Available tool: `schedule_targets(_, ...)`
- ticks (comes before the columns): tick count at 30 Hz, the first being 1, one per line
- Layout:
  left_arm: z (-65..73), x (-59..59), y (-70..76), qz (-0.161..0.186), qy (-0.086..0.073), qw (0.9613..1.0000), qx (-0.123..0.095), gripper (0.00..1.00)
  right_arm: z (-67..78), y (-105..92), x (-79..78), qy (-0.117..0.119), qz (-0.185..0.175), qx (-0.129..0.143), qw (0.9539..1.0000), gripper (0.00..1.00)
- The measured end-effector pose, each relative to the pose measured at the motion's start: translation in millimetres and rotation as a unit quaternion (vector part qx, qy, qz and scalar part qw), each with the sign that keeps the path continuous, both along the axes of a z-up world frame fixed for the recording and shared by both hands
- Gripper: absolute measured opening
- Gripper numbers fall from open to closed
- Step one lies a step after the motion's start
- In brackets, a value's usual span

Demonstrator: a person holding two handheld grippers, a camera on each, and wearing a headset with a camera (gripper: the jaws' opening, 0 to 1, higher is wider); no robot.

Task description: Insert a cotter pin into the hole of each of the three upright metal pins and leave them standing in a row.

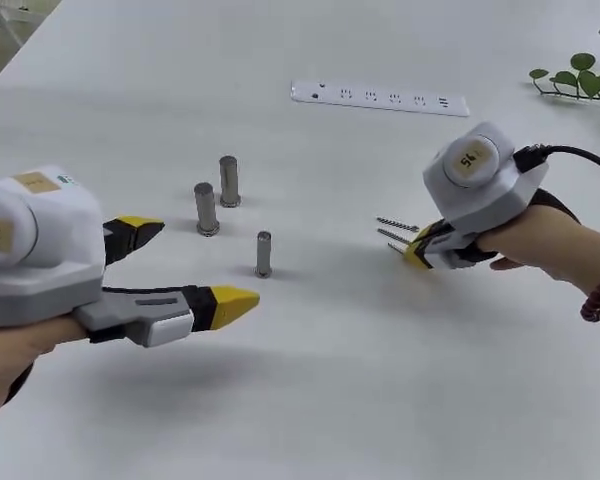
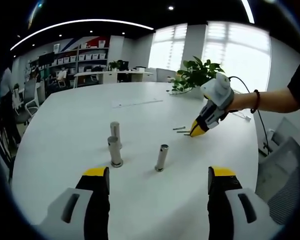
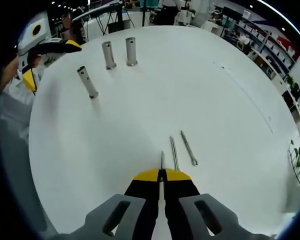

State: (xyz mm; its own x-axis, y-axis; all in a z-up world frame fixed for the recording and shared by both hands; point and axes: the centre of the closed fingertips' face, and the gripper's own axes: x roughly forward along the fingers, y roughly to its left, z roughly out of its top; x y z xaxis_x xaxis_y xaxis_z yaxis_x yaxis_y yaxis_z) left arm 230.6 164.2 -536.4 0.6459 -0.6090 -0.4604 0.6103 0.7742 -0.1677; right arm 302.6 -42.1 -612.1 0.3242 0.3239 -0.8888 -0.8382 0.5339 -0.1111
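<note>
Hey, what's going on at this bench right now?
A person holds a gripper in each hand over a white table. The right gripper is shut on one cotter pin down at the tabletop, with two more cotter pins lying beside it. The left gripper hangs open near three metal pins, which stand upright in a loose cluster. None seems to have a cotter pin in it yet.

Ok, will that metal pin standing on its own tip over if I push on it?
Probably tips easily: the lone metal pin is tall and narrow on a small base, standing free on the smooth table. It looks like solid metal, so likely stiff and heavy for its size. Toppled, its round body could roll.
</note>
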Motion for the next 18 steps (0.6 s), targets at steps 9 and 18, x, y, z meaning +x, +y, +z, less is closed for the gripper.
schedule_targets(9, 3.8, 2.9, -4.5, -0.008, -0.008, 0.9999, 0.004, 0.76, 6.5, 6.4, -0.9, -0.017, 0.019, 0.017, 0.9995, 0.00)
schedule_targets(18, 5.8, 2.0, -12.9, -0.025, -0.011, 0.9996, 0.010, 0.68, 23.2, 20.3, -9.6, -0.053, 0.059, 0.028, 0.9965, 0.00)
